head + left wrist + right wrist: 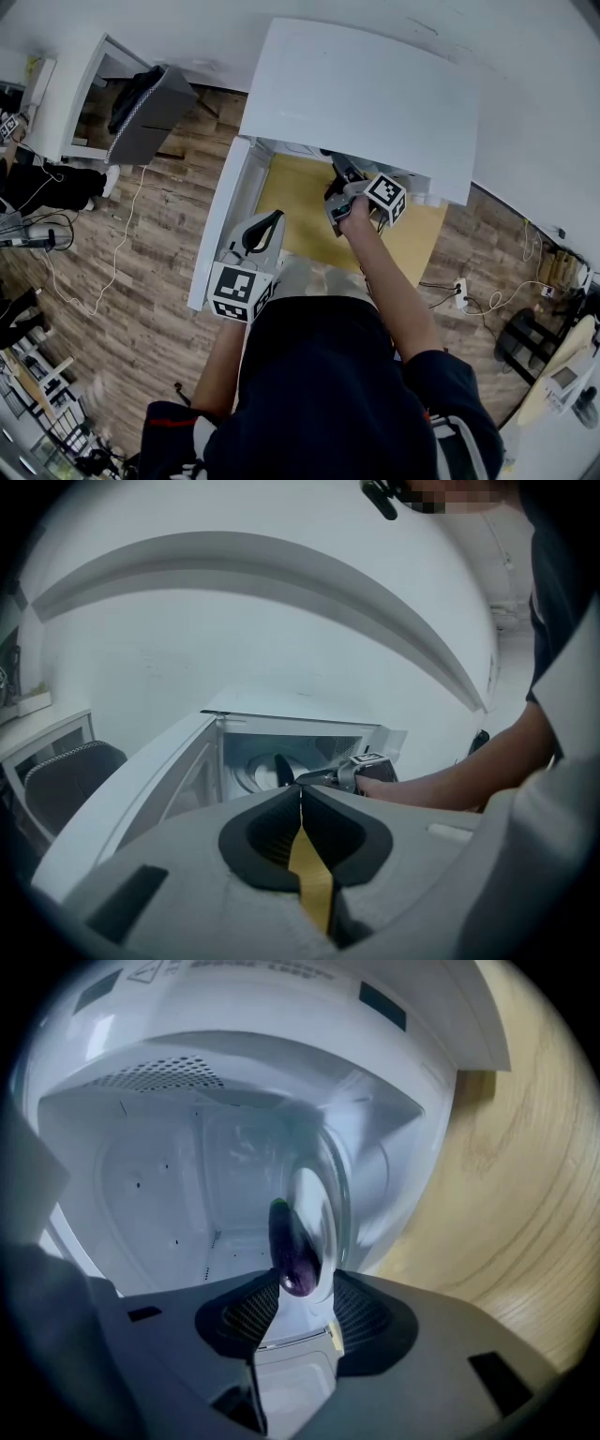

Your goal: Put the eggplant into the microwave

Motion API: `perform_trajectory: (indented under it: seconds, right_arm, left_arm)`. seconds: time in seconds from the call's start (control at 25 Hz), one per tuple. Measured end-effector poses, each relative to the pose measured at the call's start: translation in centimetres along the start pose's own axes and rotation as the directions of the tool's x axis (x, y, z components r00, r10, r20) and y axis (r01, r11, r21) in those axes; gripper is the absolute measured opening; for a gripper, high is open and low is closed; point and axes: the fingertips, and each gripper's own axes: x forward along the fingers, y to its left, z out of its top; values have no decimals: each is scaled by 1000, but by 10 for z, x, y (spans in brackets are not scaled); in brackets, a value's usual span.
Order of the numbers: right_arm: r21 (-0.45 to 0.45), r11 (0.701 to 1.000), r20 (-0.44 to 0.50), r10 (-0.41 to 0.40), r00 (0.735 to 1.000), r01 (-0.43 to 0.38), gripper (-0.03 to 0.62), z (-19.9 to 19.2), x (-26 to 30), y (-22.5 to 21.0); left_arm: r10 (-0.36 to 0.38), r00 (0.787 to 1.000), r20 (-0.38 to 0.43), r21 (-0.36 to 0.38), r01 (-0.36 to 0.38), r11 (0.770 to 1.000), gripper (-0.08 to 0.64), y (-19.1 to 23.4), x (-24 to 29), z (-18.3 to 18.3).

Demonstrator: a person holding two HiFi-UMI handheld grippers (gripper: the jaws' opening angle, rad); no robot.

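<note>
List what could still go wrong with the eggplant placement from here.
1. The eggplant lies on the glass turntable between the open right claw's tips; a crooked withdrawal could snag it and drag it out.
2. Rounded, it may roll once nudged.
3. The microwave door stands open beside the left claw, which could bump it.
</note>
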Motion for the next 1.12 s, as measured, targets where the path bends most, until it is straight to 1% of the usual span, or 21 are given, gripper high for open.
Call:
perform_trajectory:
  seconds: [0.24, 0.56, 0.88, 1.0, 1.12]
  right_arm:
    - [-10, 1000, -4, -1, 1000, 1, 172, 0, 0, 2]
    - [-4, 1000, -5, 3, 1000, -3, 190, 0, -1, 4]
    - [-18, 1000, -12, 1, 1000, -2, 199, -3, -9, 1]
    - [-42, 999, -21, -2, 1000, 1, 199, -6, -15, 2]
    - [-101, 995, -49, -19, 999, 14, 188, -13, -24, 4]
  left_arm:
    - [-3, 1000, 1, 2, 3, 1000, 18, -1, 0, 1]
    - [-2, 1000, 4, 3, 2, 1000, 20, -2, 0, 2]
    - [-10, 1000, 9, 8, 9, 1000, 20, -4, 1, 4]
    - [-14, 1000, 18, 13, 14, 1000, 18, -7, 1, 7]
    - [-20, 999, 33, 16, 20, 1000, 18, -9, 2, 12]
